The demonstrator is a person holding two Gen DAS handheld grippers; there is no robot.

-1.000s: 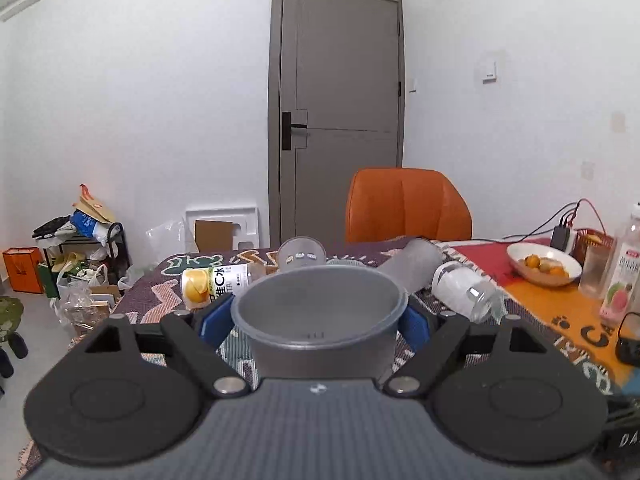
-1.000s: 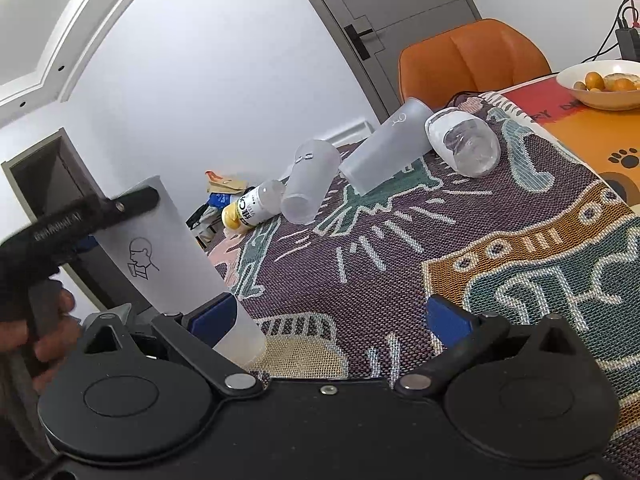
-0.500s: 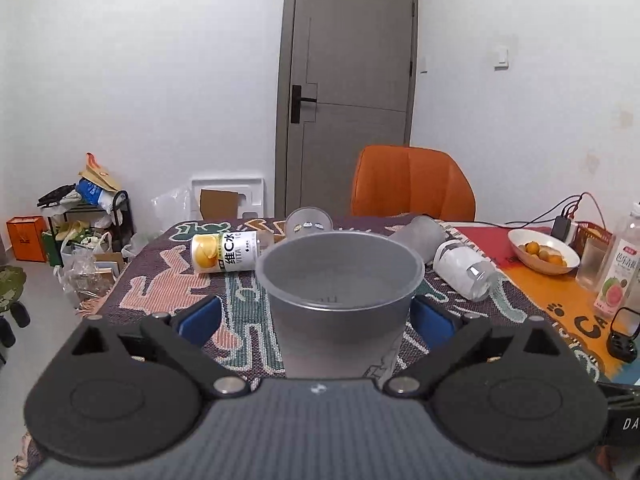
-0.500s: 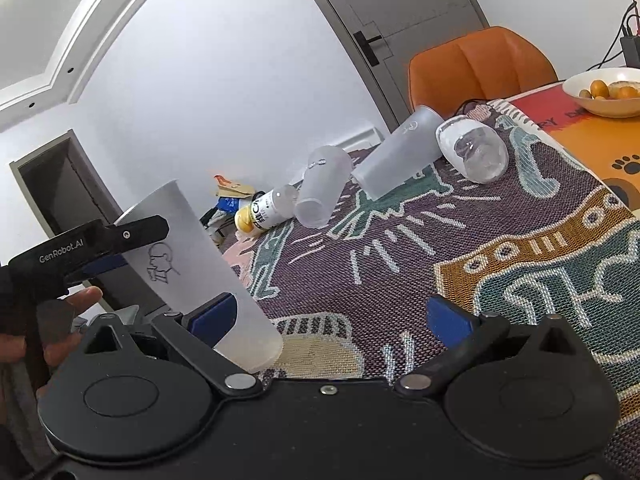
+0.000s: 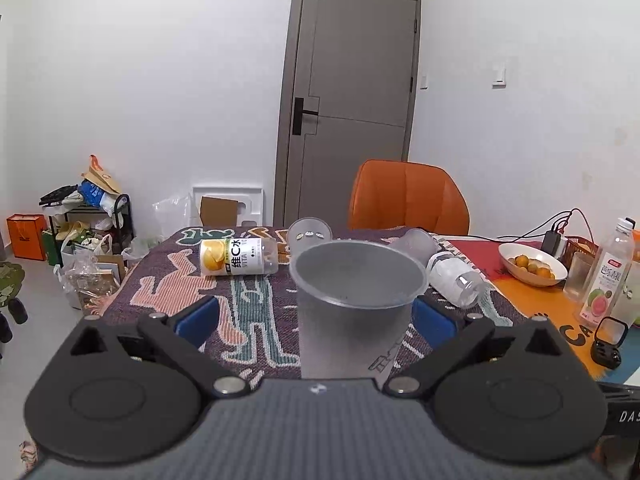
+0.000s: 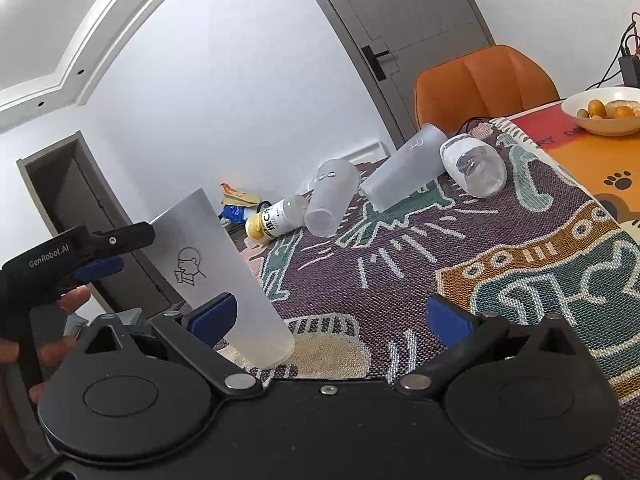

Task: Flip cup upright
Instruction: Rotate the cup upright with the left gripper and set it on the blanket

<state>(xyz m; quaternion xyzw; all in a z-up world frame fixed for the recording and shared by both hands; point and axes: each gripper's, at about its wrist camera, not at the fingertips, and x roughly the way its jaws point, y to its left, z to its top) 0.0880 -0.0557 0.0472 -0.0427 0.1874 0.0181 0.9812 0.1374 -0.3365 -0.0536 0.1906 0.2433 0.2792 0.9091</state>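
Observation:
A frosted plastic cup (image 5: 354, 312) stands upright on the patterned cloth, mouth up, between the blue pads of my left gripper (image 5: 316, 316). The pads stand well apart from its sides, so the left gripper is open. In the right wrist view the same cup (image 6: 216, 276) stands on its base at the left, with the left gripper (image 6: 96, 252) beside its upper part. My right gripper (image 6: 332, 316) is open and empty, low over the cloth to the right of the cup.
Two more frosted cups (image 6: 334, 200) (image 6: 404, 170), a clear jar (image 6: 476, 166) and a yellow-labelled bottle (image 5: 238, 257) lie on their sides farther back. A fruit bowl (image 5: 532, 266), a drink bottle (image 5: 608, 276) and an orange chair (image 5: 408, 196) are to the right and behind.
The left gripper has let go of the cup and opened wide, pulling back a little. The cup now stands on the cloth. The right gripper has barely moved.

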